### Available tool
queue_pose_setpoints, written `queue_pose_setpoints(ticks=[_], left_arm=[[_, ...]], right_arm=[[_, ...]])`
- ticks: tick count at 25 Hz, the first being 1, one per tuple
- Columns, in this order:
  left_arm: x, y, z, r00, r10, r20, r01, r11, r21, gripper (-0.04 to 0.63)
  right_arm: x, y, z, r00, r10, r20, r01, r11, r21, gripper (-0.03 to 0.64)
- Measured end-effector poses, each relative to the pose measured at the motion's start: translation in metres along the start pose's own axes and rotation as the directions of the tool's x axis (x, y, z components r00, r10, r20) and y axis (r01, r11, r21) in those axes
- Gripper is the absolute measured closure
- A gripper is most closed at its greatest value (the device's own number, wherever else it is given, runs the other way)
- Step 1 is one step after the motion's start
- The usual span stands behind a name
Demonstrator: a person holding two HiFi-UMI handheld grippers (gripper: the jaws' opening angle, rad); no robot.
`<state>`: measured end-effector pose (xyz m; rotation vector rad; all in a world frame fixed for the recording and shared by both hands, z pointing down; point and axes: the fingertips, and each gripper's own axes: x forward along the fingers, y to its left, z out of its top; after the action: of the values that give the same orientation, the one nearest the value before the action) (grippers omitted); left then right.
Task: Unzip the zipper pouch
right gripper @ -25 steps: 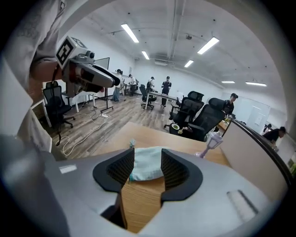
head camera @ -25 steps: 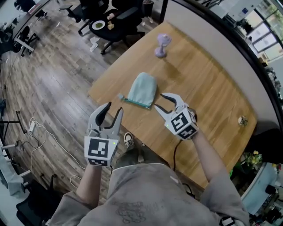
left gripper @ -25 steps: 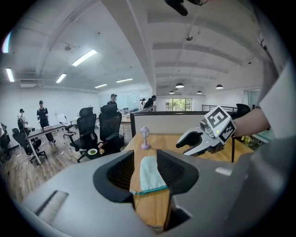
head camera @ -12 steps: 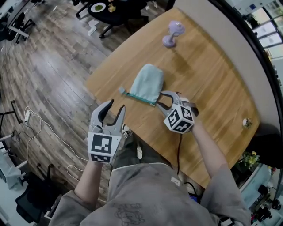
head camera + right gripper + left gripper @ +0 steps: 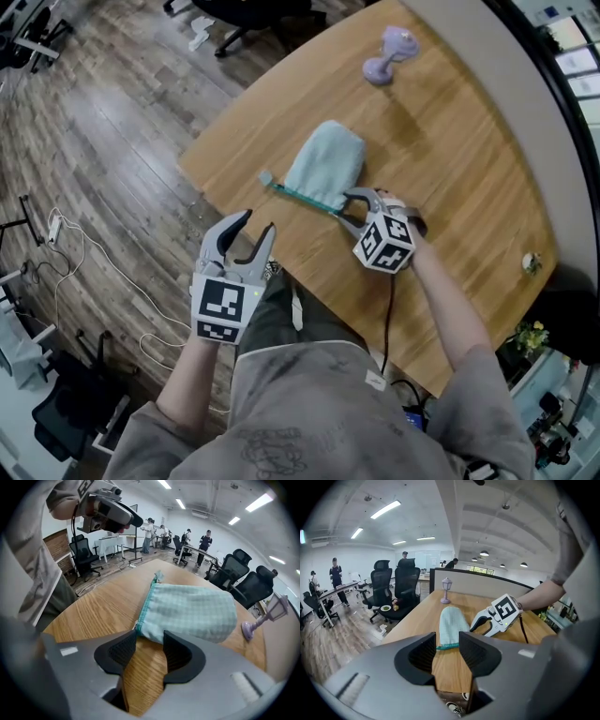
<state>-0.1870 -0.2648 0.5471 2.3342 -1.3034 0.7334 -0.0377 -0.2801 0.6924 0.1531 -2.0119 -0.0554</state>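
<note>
Pouch point(image 5: 325, 167) lying flat on worktop point(image 5: 450, 141), zipper corner touching right tool point(image 5: 343, 206) tips, jaws gaping wide, gripping nothing. Left tool point(image 5: 256, 225) hovering off worktop edge, wide, empty, pouch well ahead.

A pale mint cloth zipper pouch point(image 5: 326, 166), finely checked and matt, edged with a teal fabric zip tape point(image 5: 302, 196), lies on a light wooden table point(image 5: 450, 141) of smooth, satin-finished grain. The left hand-held gripper point(image 5: 258, 225) and right hand-held gripper point(image 5: 339, 204) are matt grey plastic; their inner pads point(image 5: 123, 651) are dark and finely ribbed. The plank floor point(image 5: 103, 141) shows streaked grey-brown wood grain.
</note>
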Motion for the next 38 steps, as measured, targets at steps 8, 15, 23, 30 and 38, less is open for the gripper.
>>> queue_pose_setpoints(ticks=[8,15,23,30,38], left_arm=[[-0.004,-0.007,-0.009,1.000,-0.020,-0.013,0.020,1.000,-0.007,0.443],[-0.011,-0.015,-0.014,0.999,-0.036,-0.020,0.036,0.999,0.004,0.443],[-0.020,-0.011,-0.026,0.999,-0.027,-0.029,0.027,1.000,-0.004,0.443],[-0.027,-0.011,-0.026,1.000,-0.017,-0.018,0.016,1.000,-0.003,0.443],[-0.044,-0.005,0.004,0.999,0.002,0.041,-0.003,1.000,0.025,0.445]], right_arm=[[0.008,0.013,0.020,0.999,0.019,0.043,-0.019,1.000,-0.014,0.448],[0.020,0.021,0.041,0.999,0.009,0.046,-0.005,0.997,-0.083,0.493],[0.023,0.020,0.032,1.000,0.013,0.008,-0.013,1.000,0.014,0.511],[0.007,0.016,0.042,0.993,0.029,0.111,-0.061,0.951,0.305,0.537],[-0.065,-0.006,0.081,0.946,-0.080,0.313,-0.100,0.849,0.519,0.541]])
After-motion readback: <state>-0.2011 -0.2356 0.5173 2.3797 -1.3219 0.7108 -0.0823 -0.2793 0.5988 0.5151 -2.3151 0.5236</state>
